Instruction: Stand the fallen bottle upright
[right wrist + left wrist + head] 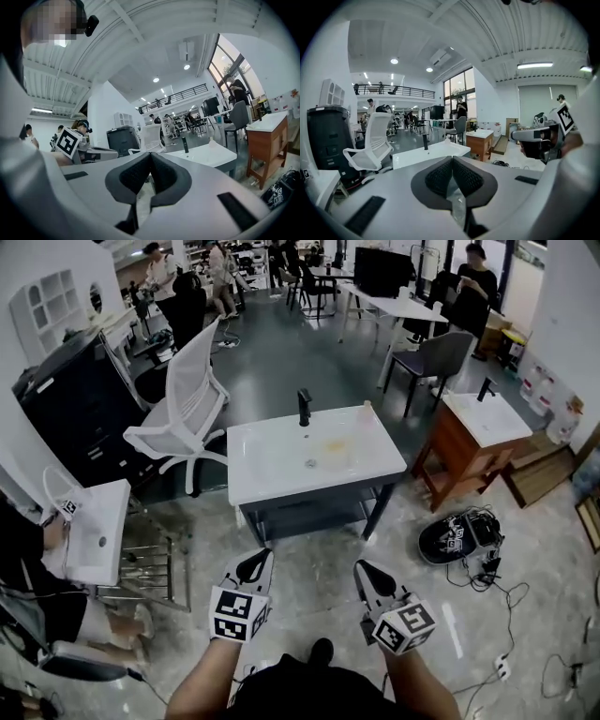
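While held low at bottom centre, jaws pressed together, empty: left gripper [257, 564], right gripper [367, 571]. Upper right corner of sink counter [272, 470]: bottle [366, 410], posture unclear. Floor [309, 545] between; white chair [187, 401] upper left.

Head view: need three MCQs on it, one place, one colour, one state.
1. The black faucet stands:
A. on the floor
B. at the far edge of the white sink counter
C. on a chair

2. The office chair left of the counter is:
A. white
B. red
C. green

3. The left gripper and right gripper are:
A. wide open
B. shut on a bottle
C. shut, with nothing between the jaws

Key:
1 B, the faucet rises from the counter's far rim behind the basin.
2 A, its mesh back and seat are white.
3 C, each gripper view shows the pads meeting with nothing between them.
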`<state>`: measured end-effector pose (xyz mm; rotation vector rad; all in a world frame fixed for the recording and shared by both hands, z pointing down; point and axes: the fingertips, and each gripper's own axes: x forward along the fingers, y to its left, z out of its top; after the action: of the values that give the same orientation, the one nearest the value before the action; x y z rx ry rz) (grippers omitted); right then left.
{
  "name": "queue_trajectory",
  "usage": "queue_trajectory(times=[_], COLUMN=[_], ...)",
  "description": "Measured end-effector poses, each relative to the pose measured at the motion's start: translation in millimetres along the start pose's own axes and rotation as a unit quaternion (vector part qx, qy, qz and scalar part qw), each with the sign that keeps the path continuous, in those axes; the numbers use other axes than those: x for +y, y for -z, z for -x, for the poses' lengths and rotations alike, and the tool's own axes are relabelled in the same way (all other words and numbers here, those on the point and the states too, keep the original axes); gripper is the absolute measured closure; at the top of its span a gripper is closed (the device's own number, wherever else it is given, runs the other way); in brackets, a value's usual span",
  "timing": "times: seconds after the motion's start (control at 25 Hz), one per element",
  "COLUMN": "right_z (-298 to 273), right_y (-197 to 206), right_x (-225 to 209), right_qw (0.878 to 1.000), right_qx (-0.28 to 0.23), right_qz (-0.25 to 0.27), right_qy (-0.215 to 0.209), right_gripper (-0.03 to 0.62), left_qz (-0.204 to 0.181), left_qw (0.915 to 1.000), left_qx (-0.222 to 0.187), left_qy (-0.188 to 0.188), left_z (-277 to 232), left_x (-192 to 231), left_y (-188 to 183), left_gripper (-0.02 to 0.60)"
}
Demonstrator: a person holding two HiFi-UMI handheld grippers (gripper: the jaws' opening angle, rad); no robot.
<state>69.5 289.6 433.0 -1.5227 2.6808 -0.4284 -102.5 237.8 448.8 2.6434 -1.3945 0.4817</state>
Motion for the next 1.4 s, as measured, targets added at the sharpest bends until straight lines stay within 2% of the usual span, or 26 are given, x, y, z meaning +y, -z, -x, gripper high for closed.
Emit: queue_trajectory(times=[0.2, 0.56, 0.76, 1.0, 1.24, 1.4], right_z=[-9.6, -45.2, -94.9, -183.9, -267.0, -303.3], right_y=[-17.3, -17.6, -15.9, -31.7, -53.0, -57.9], right_x=[-49.1, -85.5, -103.8, -139.8, -165.4, -182.8], right_qw=[1.0, 0.999, 0.999, 0.998, 0.997, 0.995], right_qx=[-0.002, 0.021, 0.035, 0.046, 0.054, 0.061], right_qz=[-0.001, -0.009, -0.006, -0.007, -0.005, -0.01], right_qy=[0.013, 0.026, 0.031, 0.042, 0.058, 0.075], right_gripper=[0.582, 0.582, 0.582, 0.582, 0.582, 0.582], left_qz=[-0.021, -0.026, -0.034, -0.029, -0.034, -0.038], left_qw=[0.9996, 0.9992, 0.9987, 0.9978, 0.9949, 0.9929], left_qx=[-0.006, -0.001, 0.001, 0.014, 0.018, 0.025], left_qy=[0.018, 0.028, 0.037, 0.057, 0.093, 0.11], left_z=[-54.4, -118.1, -163.1, -240.2, -303.2, -334.6], left_x=[-13.8, 1.6, 35.0, 95.0, 148.5, 173.6], left_y=[-27.4, -32.7, -28.4, -31.3, -46.6, -48.7], left_gripper=[0.565, 0.565, 0.565, 0.565, 0.565, 0.565])
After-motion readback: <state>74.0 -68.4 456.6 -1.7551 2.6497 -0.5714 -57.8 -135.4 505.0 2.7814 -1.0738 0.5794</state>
